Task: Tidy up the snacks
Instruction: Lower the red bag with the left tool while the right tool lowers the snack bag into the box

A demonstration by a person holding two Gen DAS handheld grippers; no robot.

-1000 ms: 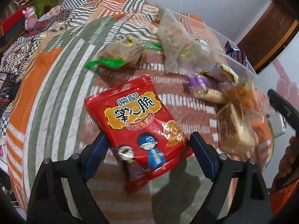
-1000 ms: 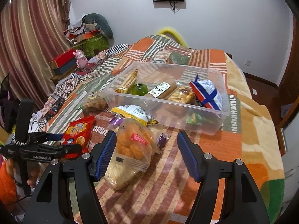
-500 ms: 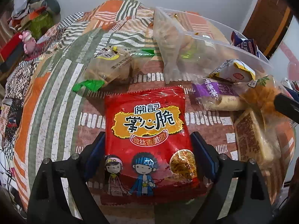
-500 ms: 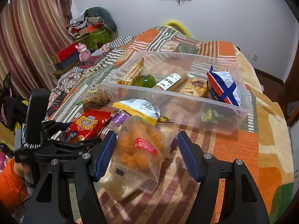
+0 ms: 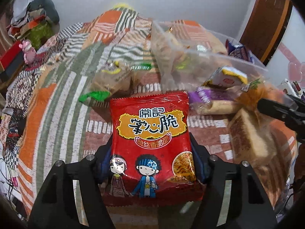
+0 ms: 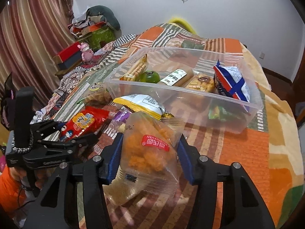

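My left gripper [image 5: 151, 160] is shut on a red noodle-snack packet [image 5: 150, 131], gripping both its sides. The packet also shows in the right wrist view [image 6: 83, 122], between the left gripper's fingers [image 6: 57, 133]. My right gripper [image 6: 149, 154] is shut on a clear bag of orange puffs [image 6: 146, 152], pinching its sides. A clear plastic bin [image 6: 190, 99] sits ahead on the bed and holds several snacks, among them a blue-red-white bag [image 6: 232, 84] and a green round item [image 6: 150, 77].
Loose snacks lie before the bin: a yellow-white packet [image 6: 141, 103], a purple packet [image 5: 207, 97], a green-ended clear bag [image 5: 108, 82] and a brown cake bag [image 5: 253, 139]. The striped patchwork bedspread [image 6: 247, 148] covers the bed. Boxes and a pink toy [image 6: 86, 52] stand at left.
Both grippers have closed from open: the left onto the red packet, the right onto the orange puff bag. Both moved forward over their packets.
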